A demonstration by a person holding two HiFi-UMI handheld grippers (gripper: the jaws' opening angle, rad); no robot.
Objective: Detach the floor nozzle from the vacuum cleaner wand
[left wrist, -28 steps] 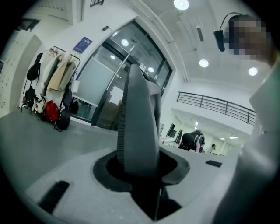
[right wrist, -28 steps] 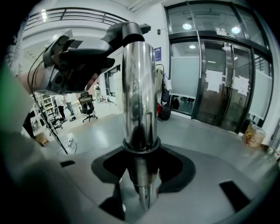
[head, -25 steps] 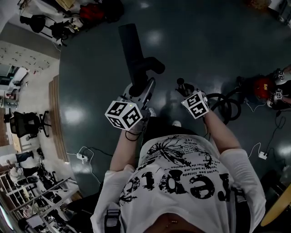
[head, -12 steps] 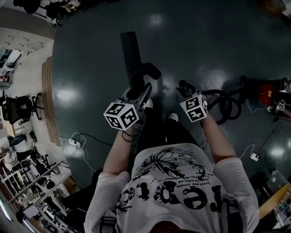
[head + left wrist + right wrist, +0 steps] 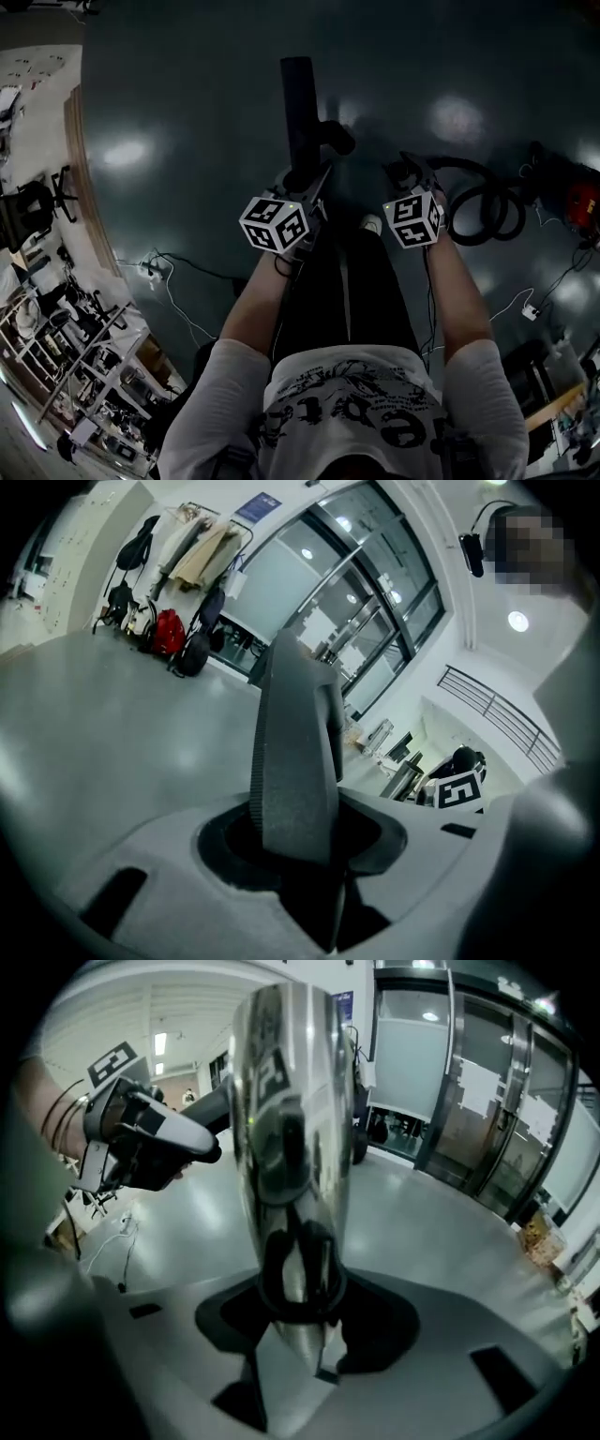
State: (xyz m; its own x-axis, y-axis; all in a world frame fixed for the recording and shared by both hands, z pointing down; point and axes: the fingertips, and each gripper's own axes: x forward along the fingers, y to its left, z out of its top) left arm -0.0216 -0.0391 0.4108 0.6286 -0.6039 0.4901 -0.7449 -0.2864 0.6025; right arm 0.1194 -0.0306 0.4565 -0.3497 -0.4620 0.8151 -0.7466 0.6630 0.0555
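Black floor nozzle (image 5: 299, 103) is gripped in the left gripper's (image 5: 302, 183) narrowed jaws, forearm reaching forward and low. Right of the nozzle, the right gripper (image 5: 411, 175) clasps the chrome wand (image 5: 291, 1101). Farther right, a coiled hose (image 5: 486, 202) lies on the glossy dark floor (image 5: 187, 75).

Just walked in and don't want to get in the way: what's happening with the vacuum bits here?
A standing person works two handheld tongs. The left tongs are clamped on the black floor nozzle, the right tongs on the chrome wand, whose hose runs to the red vacuum cleaner on the floor. In the head view the nozzle's neck and the wand's end appear apart, so the nozzle looks already off.
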